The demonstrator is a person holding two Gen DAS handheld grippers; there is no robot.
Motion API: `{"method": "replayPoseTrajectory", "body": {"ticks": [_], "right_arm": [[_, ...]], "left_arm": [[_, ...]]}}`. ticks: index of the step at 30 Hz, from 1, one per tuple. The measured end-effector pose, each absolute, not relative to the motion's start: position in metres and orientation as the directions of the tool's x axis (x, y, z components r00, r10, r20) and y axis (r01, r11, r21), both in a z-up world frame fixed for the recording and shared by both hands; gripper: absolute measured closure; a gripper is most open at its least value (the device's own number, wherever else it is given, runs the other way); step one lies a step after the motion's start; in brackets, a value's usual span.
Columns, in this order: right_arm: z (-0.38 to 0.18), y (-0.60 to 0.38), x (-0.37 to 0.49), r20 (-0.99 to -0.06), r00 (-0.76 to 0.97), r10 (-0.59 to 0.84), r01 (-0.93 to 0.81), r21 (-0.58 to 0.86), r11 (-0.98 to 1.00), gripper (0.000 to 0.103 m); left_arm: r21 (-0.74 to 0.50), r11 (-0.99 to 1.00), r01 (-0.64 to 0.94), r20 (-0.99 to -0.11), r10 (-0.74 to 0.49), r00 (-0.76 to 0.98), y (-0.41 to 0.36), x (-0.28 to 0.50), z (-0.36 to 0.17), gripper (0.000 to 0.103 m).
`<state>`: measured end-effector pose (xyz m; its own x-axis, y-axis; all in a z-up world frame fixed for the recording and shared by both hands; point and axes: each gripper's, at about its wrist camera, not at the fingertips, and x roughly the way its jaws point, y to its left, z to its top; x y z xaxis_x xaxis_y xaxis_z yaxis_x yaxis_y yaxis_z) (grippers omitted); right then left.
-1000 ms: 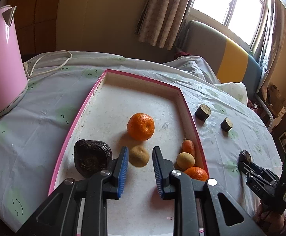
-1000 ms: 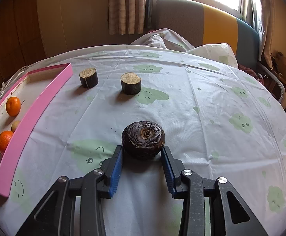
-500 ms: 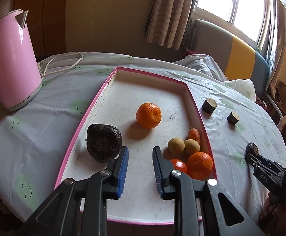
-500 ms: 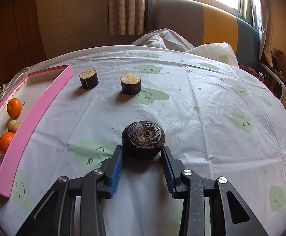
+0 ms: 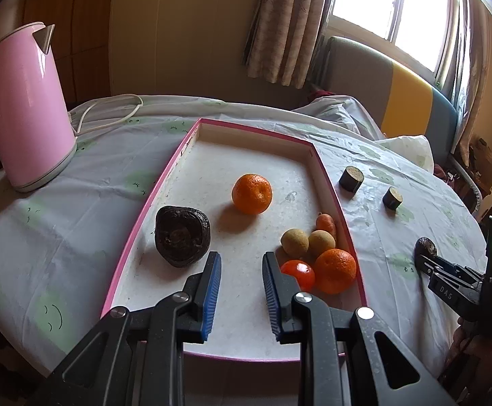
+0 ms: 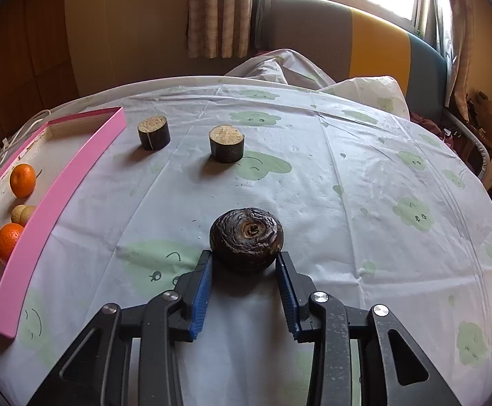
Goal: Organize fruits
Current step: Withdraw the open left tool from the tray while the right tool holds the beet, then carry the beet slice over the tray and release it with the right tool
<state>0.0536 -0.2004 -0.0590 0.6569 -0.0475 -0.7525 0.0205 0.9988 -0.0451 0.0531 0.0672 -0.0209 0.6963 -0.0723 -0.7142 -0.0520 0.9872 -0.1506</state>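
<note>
A pink tray (image 5: pixel 151 199) holds a dark wrinkled fruit (image 5: pixel 181 235), an orange (image 5: pixel 252 193), two tan round fruits (image 5: pixel 295 242), a small carrot-like piece (image 5: pixel 326 223), another orange (image 5: pixel 335 270) and a red fruit (image 5: pixel 298 272). My left gripper (image 5: pixel 240 270) is open and empty above the tray's near part. My right gripper (image 6: pixel 246 267) is shut on a second dark wrinkled fruit (image 6: pixel 246 238) resting on the tablecloth; it also shows in the left wrist view (image 5: pixel 425 247). The tray also shows at the left of the right wrist view (image 6: pixel 56 199).
A pink kettle (image 5: pixel 22 108) with a white cord (image 5: pixel 110 111) stands left of the tray. Two short dark cylinders (image 6: pixel 154 132) (image 6: pixel 227 143) stand on the cloth right of the tray. A sofa (image 6: pixel 364 54) lies behind the round table.
My left gripper has let go of a tan fruit and pulled back and up from the tray; the tan fruit now lies beside the others at the tray's right side. The right gripper has not moved.
</note>
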Motion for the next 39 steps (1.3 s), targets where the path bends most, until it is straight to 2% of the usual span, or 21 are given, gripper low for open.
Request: {"method": "replayPoseTrajectory", "body": {"ticks": [7,12,15,19,23,25,27,28,29,33,37,39], "right_arm": [[-0.048,-0.194,0.055,-0.756,0.655,-0.004,-0.002,-0.006,1.000,0.067],[-0.037,-0.169,0.054,-0.748,0.660,0.068,-0.082,0.018,0.996,0.072],[-0.029,-0.147,0.052,-0.746,0.654,0.127,-0.156,0.032,0.987,0.090],[-0.025,-0.118,0.055,-0.747,0.641,0.175,-0.241,0.020,0.970,0.091],[-0.026,-0.128,0.056,-0.744,0.636,0.202,-0.213,0.082,0.974,0.090],[-0.026,-0.137,0.052,-0.745,0.641,0.184,-0.189,0.079,0.979,0.085],[-0.029,-0.147,0.051,-0.750,0.634,0.187,-0.173,0.098,0.980,0.066],[-0.030,-0.150,0.053,-0.753,0.629,0.193,-0.167,0.111,0.980,0.037],[-0.030,-0.151,0.055,-0.747,0.635,0.198,-0.164,0.121,0.979,0.024],[-0.028,-0.138,0.080,-0.741,0.640,0.203,-0.188,0.105,0.977,0.024],[-0.038,-0.118,0.107,-0.776,0.598,0.201,-0.232,0.072,0.970,0.026],[-0.047,-0.109,0.115,-0.795,0.583,0.168,-0.246,0.025,0.969,0.035]], "left_arm": [[-0.151,0.987,-0.053,-0.712,-0.072,0.698,0.069,0.052,-0.020,0.078],[-0.157,0.986,-0.054,-0.713,-0.075,0.698,0.070,0.051,-0.020,0.078],[-0.161,0.985,-0.056,-0.712,-0.076,0.698,0.072,0.050,-0.020,0.078],[-0.165,0.984,-0.067,-0.714,-0.073,0.696,0.076,0.050,-0.022,0.078],[-0.169,0.983,-0.074,-0.718,-0.072,0.692,0.078,0.051,-0.025,0.078],[-0.182,0.981,-0.074,-0.718,-0.081,0.691,0.078,0.051,-0.027,0.078],[-0.182,0.981,-0.072,-0.719,-0.083,0.690,0.077,0.052,-0.028,0.078],[-0.183,0.981,-0.070,-0.720,-0.085,0.689,0.076,0.052,-0.028,0.078],[-0.183,0.981,-0.067,-0.720,-0.087,0.689,0.075,0.052,-0.029,0.078],[-0.179,0.982,-0.063,-0.721,-0.088,0.687,0.075,0.052,-0.028,0.078],[-0.174,0.982,-0.067,-0.721,-0.081,0.688,0.078,0.052,-0.027,0.078],[-0.174,0.982,-0.071,-0.723,-0.079,0.686,0.079,0.053,-0.027,0.078]]}}
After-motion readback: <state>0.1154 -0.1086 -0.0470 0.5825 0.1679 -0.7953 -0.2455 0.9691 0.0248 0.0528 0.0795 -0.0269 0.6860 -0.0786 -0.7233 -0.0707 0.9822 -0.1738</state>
